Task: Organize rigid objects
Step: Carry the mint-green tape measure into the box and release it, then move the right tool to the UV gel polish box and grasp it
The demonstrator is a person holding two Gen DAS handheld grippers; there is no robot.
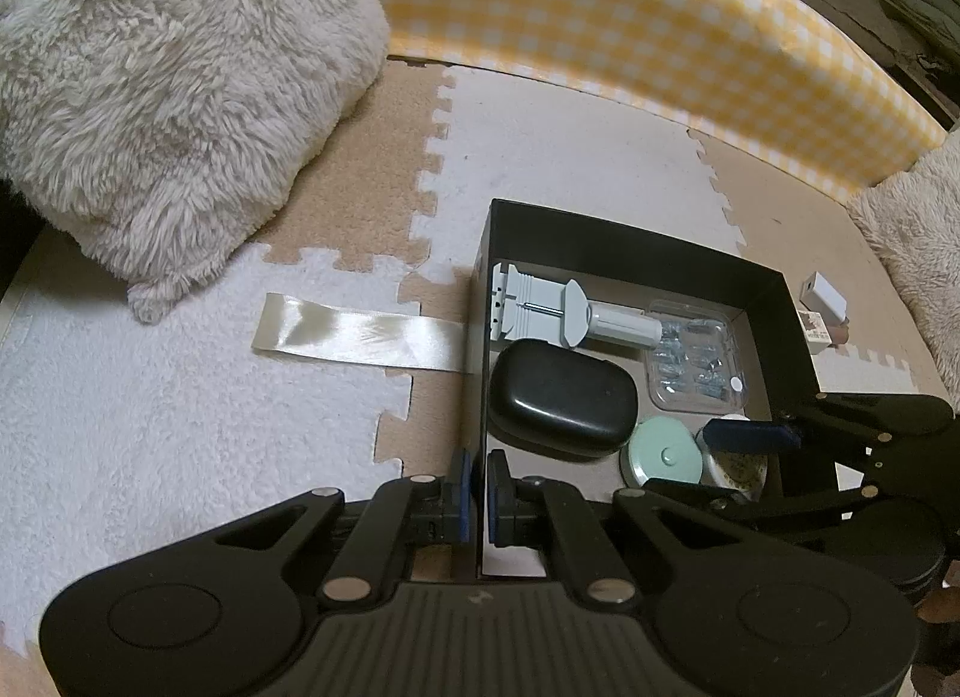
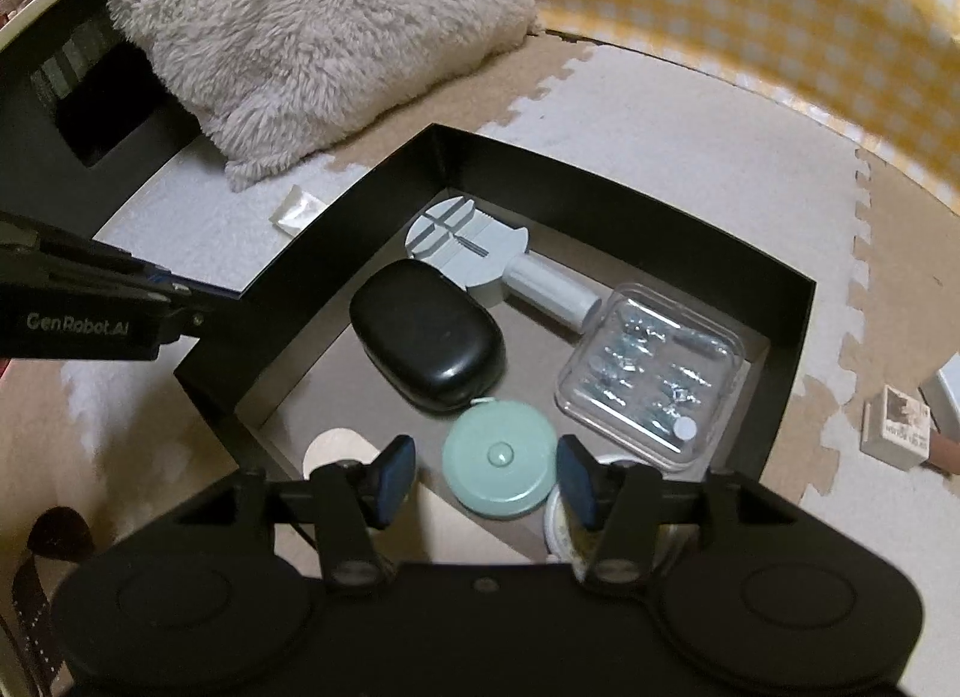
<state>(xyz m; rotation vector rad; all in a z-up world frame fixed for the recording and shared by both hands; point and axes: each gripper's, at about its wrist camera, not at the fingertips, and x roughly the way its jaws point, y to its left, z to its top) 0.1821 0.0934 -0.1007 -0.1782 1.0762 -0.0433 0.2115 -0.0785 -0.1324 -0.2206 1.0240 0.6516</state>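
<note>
A black open box [image 1: 636,244] [image 2: 600,181] sits on the foam mat. Inside lie a grey watch tool [image 1: 558,313] [image 2: 474,253], a black oval case [image 1: 561,397] [image 2: 426,334], a clear plastic box of small metal parts [image 1: 693,358] [image 2: 654,373], a mint round tape measure [image 1: 663,454] [image 2: 498,466] and a white jar [image 1: 741,463] [image 2: 567,523]. My left gripper [image 1: 478,496] is shut on the box's left wall. My right gripper [image 2: 486,484] is open, its fingers either side of the tape measure; it also shows in the left wrist view [image 1: 780,433].
A fluffy cream cushion [image 1: 168,85] [image 2: 312,25] lies at the back left. A yellow checked cloth wall [image 1: 660,37] [image 2: 750,7] runs along the back. A satin ribbon [image 1: 360,334] lies left of the box. A small white box [image 1: 825,292] and a printed block [image 2: 897,427] lie right of it.
</note>
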